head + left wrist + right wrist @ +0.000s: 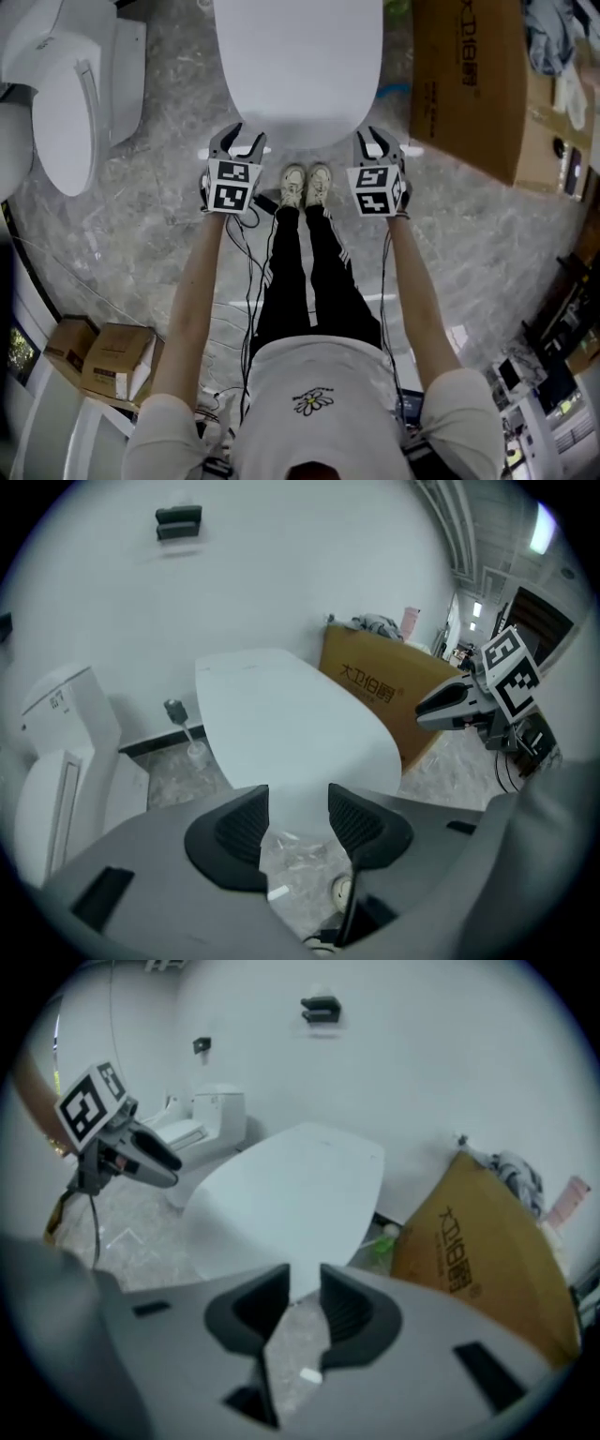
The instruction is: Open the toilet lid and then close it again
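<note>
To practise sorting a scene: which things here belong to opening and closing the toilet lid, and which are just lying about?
Part of the job:
toilet lid
left claw
right claw

Just lying about:
second toilet
big cardboard box
small boxes

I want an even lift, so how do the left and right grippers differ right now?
The left grey two-jaw gripper holds its jaws wider apart than the right grey two-jaw gripper. The left one sits at the left front rim of the white toilet lid, the right one at its right. Both show the rim between open jaws.
</note>
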`<action>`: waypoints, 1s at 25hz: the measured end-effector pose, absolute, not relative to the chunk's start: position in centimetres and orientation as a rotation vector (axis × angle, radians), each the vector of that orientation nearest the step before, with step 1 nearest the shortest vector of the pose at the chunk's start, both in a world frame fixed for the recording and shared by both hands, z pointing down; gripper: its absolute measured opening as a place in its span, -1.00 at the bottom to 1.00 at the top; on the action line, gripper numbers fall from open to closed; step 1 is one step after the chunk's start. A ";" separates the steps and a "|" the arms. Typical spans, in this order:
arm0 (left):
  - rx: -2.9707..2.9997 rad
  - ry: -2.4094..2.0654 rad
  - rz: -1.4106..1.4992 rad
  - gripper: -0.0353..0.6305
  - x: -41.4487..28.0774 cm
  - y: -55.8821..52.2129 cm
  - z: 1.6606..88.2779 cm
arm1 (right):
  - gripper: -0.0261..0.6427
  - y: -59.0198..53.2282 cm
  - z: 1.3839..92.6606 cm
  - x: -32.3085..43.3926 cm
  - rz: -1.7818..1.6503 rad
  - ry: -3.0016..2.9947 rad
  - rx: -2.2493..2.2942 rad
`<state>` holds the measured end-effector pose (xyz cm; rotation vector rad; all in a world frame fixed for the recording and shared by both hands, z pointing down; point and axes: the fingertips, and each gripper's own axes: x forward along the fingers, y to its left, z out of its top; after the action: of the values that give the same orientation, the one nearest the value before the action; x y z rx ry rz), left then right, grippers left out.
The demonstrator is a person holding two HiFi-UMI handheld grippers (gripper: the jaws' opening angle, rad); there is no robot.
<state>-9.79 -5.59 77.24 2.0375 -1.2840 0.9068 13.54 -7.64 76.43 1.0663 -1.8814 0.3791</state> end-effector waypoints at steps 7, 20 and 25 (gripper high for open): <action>2.226 -1.540 0.692 -0.43 -8.5 -12.5 56.8 | -0.67 -13.5 56.2 12.7 0.182 -2.052 1.334; 2.430 -2.013 0.261 -0.82 -5.0 -9.1 27.3 | -0.78 -10.3 28.9 10.6 -0.179 -2.435 1.615; 2.434 -2.041 0.174 -0.82 -4.4 -6.7 26.0 | -0.80 -7.5 26.4 10.7 -0.205 -2.522 1.623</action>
<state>-4.42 -6.71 26.00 2.4339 -2.0410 0.1738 10.70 -7.53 26.43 1.6230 -2.5221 -0.2047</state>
